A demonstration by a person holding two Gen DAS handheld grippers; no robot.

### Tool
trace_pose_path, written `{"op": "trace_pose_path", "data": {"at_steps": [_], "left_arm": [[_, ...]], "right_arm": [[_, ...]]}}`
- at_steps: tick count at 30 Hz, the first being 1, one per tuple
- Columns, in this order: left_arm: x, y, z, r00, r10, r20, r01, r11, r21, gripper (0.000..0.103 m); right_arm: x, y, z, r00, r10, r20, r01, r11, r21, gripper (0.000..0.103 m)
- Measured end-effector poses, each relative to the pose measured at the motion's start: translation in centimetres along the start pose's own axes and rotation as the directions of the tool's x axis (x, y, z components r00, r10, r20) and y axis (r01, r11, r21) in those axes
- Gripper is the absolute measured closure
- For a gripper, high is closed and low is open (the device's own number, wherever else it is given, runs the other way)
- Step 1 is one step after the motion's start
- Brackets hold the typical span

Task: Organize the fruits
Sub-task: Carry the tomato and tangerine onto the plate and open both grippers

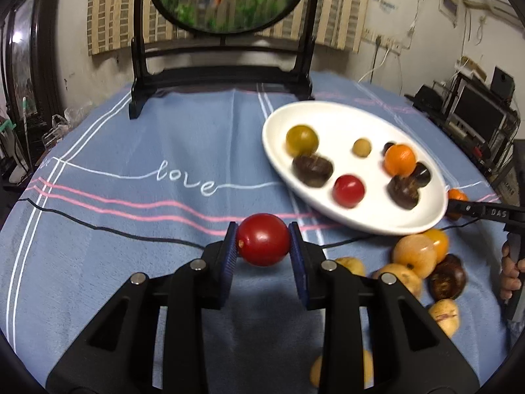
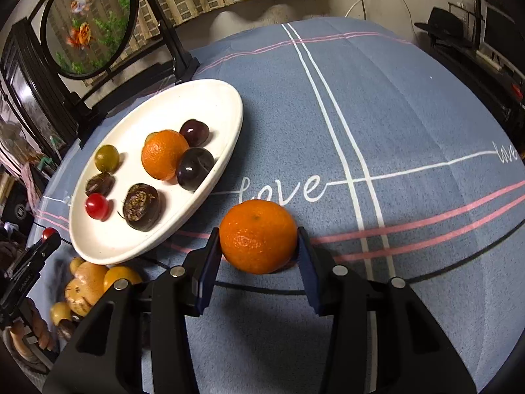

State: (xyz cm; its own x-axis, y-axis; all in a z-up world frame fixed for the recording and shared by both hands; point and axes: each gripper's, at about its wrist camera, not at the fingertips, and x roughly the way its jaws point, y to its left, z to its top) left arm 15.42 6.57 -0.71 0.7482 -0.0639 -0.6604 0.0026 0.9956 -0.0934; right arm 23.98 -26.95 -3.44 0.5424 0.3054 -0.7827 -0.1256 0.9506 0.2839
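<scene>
left gripper: clamped on 1 red cherry tomato, above the blue tablecloth, short of the plate
right gripper: gripping 1 mandarin, just beside the plate's near rim
white oval plate: 7 fruits clear in right view – 1 mandarin, 1 red tomato, 1 green-yellow tomato, 2 dark plums, 2 brown chestnut-like ones (left view adds 1 small tan fruit)
loose pile: by plate's near end, count unclear
</scene>
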Motion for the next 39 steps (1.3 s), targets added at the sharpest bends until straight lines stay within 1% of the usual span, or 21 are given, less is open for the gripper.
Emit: {"op": "trace_pose_path", "data": {"at_steps": [4,8,10,12,15,17,20,21,24,25,26,28,33,35,36,37,38,39], "left_arm": [[-1.8,-1.4,1.4,0.998,-0.024,0.059,0.023,1.0,0.011,0.072],[-2.3,-3.8,3.8,0.995,-0.045,0.083,0.042,0.998,0.043,0.072],[-1.6,-5.5,4.9,0.995,-0.071,0.069,0.066,0.995,0.071,0.072],[-0.7,-6.8,5.4,0.995,-0.078,0.059,0.072,0.993,0.096,0.072],[1.1,-8.8,5.6,0.995,-0.097,0.029,0.092,0.987,0.131,0.072],[2.6,-9.7,5.7,0.996,-0.085,0.007,0.083,0.983,0.161,0.072],[4.9,-10.4,6.2,0.996,-0.079,-0.036,0.085,0.981,0.175,0.072],[5.6,-10.5,6.3,0.996,-0.081,-0.046,0.088,0.98,0.178,0.072],[7.5,-10.8,6.3,0.994,-0.081,-0.078,0.095,0.977,0.193,0.072],[8.2,-10.8,6.3,0.992,-0.081,-0.095,0.098,0.976,0.194,0.072],[8.7,-10.7,6.5,0.988,-0.097,-0.116,0.117,0.977,0.179,0.072],[9.3,-10.4,6.9,0.984,-0.119,-0.135,0.14,0.978,0.157,0.071],[10.3,-9.9,7.3,0.976,-0.119,-0.182,0.146,0.979,0.143,0.071],[10.8,-9.9,7.3,0.972,-0.116,-0.203,0.146,0.98,0.137,0.063],[10.9,-9.9,7.3,0.972,-0.117,-0.203,0.146,0.98,0.134,0.05],[10.8,-9.9,7.2,0.974,-0.115,-0.194,0.142,0.981,0.134,0.038],[10.6,-10.0,7.2,0.977,-0.111,-0.183,0.138,0.981,0.139,0.037],[10.4,-10.1,7.2,0.979,-0.107,-0.174,0.134,0.98,0.147,0.037]], "right_arm": [[-3.0,-0.5,0.3,0.996,0.027,0.082,-0.03,0.999,0.027,0.058],[-6.9,0.2,1.0,0.978,0.098,0.187,-0.105,0.994,0.03,0.058],[-7.8,0.9,1.9,0.971,0.131,0.201,-0.138,0.99,0.019,0.058],[-7.8,2.3,3.4,0.969,0.159,0.19,-0.161,0.987,-0.004,0.058],[-6.3,4.7,5.2,0.974,0.153,0.168,-0.147,0.988,-0.048,0.058],[-4.5,6.1,6.3,0.976,0.165,0.143,-0.158,0.985,-0.063,0.058],[-1.9,7.0,7.4,0.977,0.186,0.104,-0.181,0.982,-0.06,0.058],[-0.6,7.3,8.0,0.98,0.181,0.087,-0.175,0.982,-0.063,0.058],[1.3,7.5,9.2,0.985,0.158,0.072,-0.153,0.985,-0.075,0.058],[1.8,7.5,9.5,0.986,0.15,0.068,-0.144,0.986,-0.081,0.058],[2.3,7.5,10.0,0.988,0.144,0.063,-0.138,0.987,-0.086,0.058],[3.6,7.4,10.9,0.99,0.134,0.053,-0.129,0.987,-0.092,0.058],[6.8,7.7,11.5,0.992,0.127,0.005,-0.126,0.986,-0.111,0.057],[7.6,7.7,11.5,0.993,0.119,-0.02,-0.12,0.986,-0.116,0.056],[8.0,7.5,11.5,0.992,0.12,-0.038,-0.123,0.986,-0.113,0.056],[8.0,7.4,11.5,0.991,0.127,-0.035,-0.13,0.985,-0.109,0.052],[7.8,7.2,11.5,0.991,0.133,-0.022,-0.134,0.985,-0.107,0.04],[7.3,7.2,11.5,0.992,0.128,0.003,-0.127,0.986,-0.107,0.036]]}}
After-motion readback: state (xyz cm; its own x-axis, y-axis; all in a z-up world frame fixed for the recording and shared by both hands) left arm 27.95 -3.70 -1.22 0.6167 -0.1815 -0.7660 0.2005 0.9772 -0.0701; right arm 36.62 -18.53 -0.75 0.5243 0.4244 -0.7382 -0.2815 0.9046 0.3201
